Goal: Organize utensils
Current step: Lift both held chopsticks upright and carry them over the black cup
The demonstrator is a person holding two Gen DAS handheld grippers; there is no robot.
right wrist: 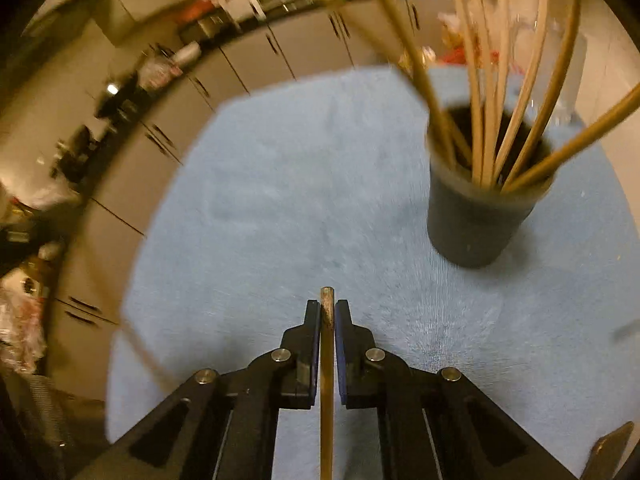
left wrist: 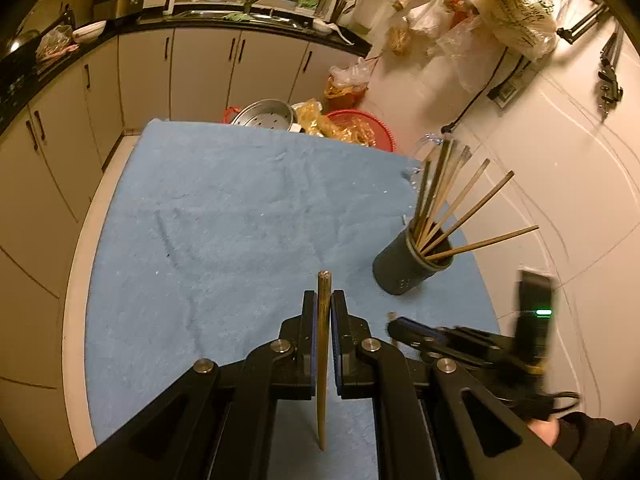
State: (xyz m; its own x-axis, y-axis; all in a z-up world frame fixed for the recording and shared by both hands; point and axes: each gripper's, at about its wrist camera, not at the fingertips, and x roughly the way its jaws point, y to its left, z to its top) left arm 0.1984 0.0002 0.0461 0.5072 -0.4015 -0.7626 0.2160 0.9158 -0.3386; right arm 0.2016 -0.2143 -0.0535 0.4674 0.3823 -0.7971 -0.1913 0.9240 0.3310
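Two chopsticks, light, stiff, slippery: left claw (left wrist: 324,300) and right claw (right wrist: 327,312) each pinch one near its tip, holder (right wrist: 480,216) ahead-right.

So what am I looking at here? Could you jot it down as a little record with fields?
Setting: kitchen, table under a blue cloth
Left gripper: shut on a chopstick
Right gripper: shut on another chopstick
Holder: dark cup standing upright on the cloth, to the right
In the cup: a bundle of chopsticks fanning outward
Loose utensils on the cloth: none visible
Background: cabinets, sink counter, plastic bags
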